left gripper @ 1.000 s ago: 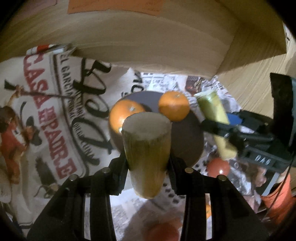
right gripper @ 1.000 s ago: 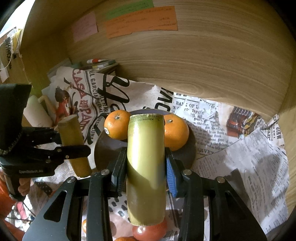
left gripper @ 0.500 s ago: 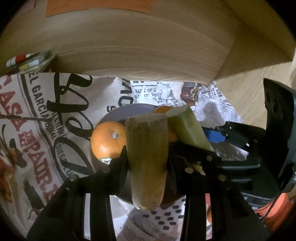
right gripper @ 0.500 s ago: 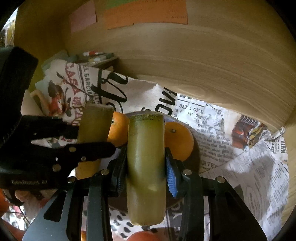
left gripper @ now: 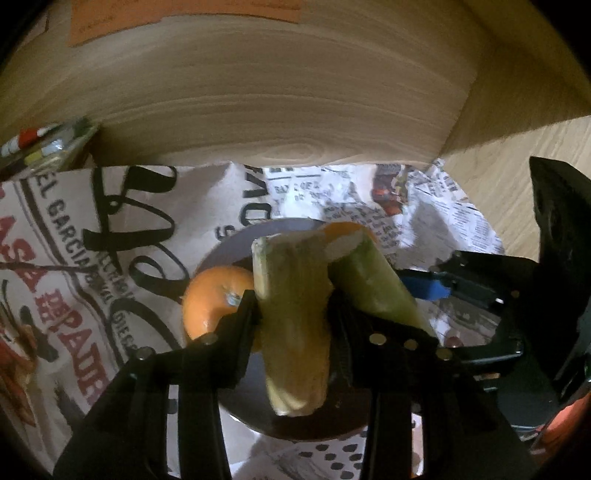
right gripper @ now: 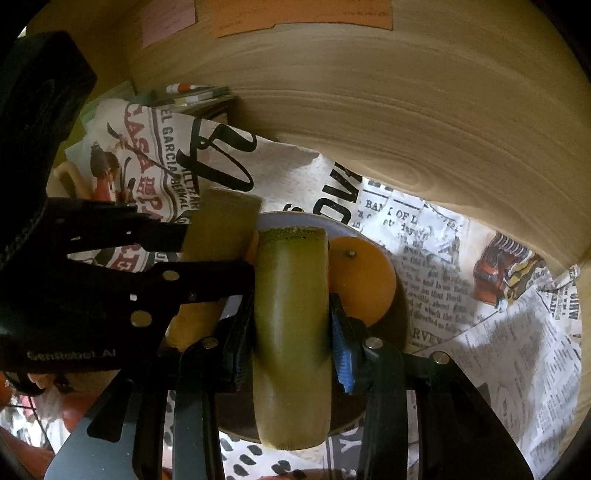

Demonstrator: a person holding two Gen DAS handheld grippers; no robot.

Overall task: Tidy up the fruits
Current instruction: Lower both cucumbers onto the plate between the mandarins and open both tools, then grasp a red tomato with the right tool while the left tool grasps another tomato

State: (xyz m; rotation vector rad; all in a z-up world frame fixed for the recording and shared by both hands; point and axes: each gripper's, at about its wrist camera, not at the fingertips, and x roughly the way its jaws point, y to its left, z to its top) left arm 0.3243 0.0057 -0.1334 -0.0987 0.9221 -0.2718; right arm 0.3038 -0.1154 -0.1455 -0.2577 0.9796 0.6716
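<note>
My left gripper point(left gripper: 293, 317) is shut on a yellow-green sugarcane piece point(left gripper: 295, 325) held over the dark round plate point(left gripper: 236, 243). My right gripper point(right gripper: 291, 325) is shut on a second green sugarcane piece point(right gripper: 291, 332), also over the plate point(right gripper: 295, 221). The two pieces sit side by side, almost touching; the right one shows in the left wrist view point(left gripper: 373, 284), the left one in the right wrist view point(right gripper: 221, 229). Two oranges lie on the plate, one on the left point(left gripper: 210, 299) and one on the right point(right gripper: 364, 280), partly hidden by the sugarcane.
Newspaper point(right gripper: 480, 295) and a printed paper sheet point(left gripper: 74, 240) cover the table. A wooden wall point(left gripper: 258, 92) with an orange sticky note point(right gripper: 295, 14) stands close behind the plate. A stack of booklets point(right gripper: 199, 99) lies at back left. Reddish fruits point(right gripper: 77, 406) lie near the front.
Both grippers have moved forward and closer together over the plate, each still holding its sugarcane piece. The oranges are now more hidden behind the pieces.
</note>
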